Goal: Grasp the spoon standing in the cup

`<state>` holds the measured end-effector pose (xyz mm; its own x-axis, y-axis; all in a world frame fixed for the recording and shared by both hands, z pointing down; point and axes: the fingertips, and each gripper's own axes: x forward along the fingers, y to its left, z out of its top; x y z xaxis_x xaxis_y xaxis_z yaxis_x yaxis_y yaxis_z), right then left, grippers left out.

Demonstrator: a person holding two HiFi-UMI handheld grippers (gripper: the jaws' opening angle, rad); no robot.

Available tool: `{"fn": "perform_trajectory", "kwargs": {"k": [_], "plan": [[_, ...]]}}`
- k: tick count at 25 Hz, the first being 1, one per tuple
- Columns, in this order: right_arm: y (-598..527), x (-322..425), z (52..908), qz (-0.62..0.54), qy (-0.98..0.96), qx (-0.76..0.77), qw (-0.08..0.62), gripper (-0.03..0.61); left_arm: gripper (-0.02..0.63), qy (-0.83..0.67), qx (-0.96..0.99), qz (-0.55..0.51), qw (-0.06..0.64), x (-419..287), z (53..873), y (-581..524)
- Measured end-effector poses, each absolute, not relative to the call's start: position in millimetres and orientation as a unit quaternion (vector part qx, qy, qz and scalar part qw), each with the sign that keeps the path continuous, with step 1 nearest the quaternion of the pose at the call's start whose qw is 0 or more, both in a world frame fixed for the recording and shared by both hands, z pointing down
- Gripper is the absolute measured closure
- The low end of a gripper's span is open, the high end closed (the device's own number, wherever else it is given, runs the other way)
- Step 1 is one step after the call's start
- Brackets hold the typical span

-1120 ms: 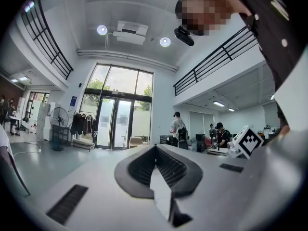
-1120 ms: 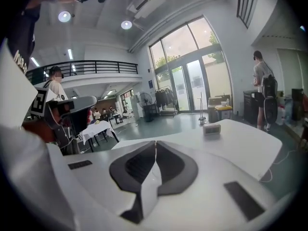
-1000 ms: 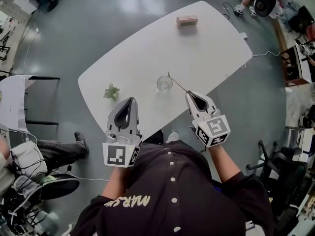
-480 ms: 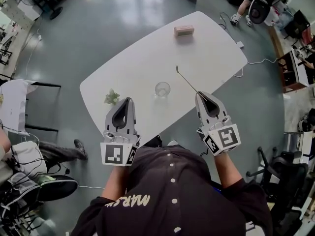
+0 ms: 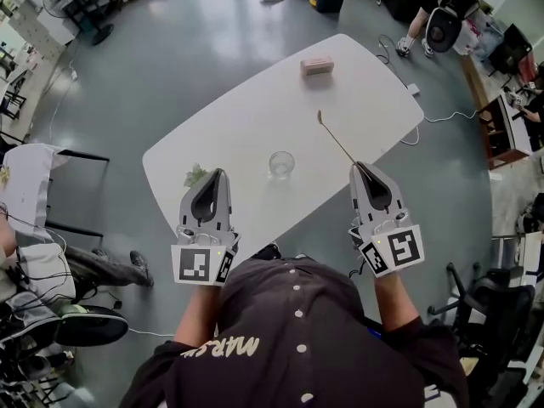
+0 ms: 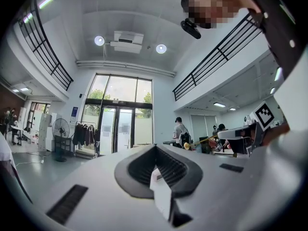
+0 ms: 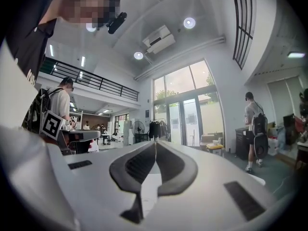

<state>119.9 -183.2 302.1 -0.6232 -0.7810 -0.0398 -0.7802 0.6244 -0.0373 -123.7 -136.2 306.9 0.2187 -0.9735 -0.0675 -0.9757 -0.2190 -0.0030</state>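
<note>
The thin metal spoon (image 5: 334,136) sticks out, up and to the left, from my right gripper (image 5: 357,167), which is shut on its handle end above the table's near right edge. The spoon's bowl end hangs over the table, to the right of and apart from the clear glass cup (image 5: 281,164), which stands with nothing in it. My left gripper (image 5: 220,173) hovers at the table's near edge, left of the cup, shut with nothing in it. In the left gripper view the spoon (image 6: 202,140) shows gold, pointing left. The right gripper view shows only closed jaws (image 7: 155,144).
The white oval table (image 5: 255,117) carries a pink box (image 5: 316,65) at its far end and a small green plant-like piece (image 5: 195,175) near my left gripper. Chairs, cables and desks stand on the grey floor around it; people stand further off.
The spoon stood in the cup a second ago. My right gripper has drawn it out and carried it to the right, away from the cup. The left gripper has stayed put.
</note>
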Motion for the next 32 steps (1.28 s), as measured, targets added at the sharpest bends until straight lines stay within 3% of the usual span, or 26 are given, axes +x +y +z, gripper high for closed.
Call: {"fn": "perform_trajectory", "kwargs": {"k": [32], "plan": [[-189.5, 140.8, 299.8, 0.001, 0.89, -0.454, 0.036, 0.569, 0.606, 0.659, -0.752, 0.012, 0.013, -158.0, 315.9, -131.7]]}}
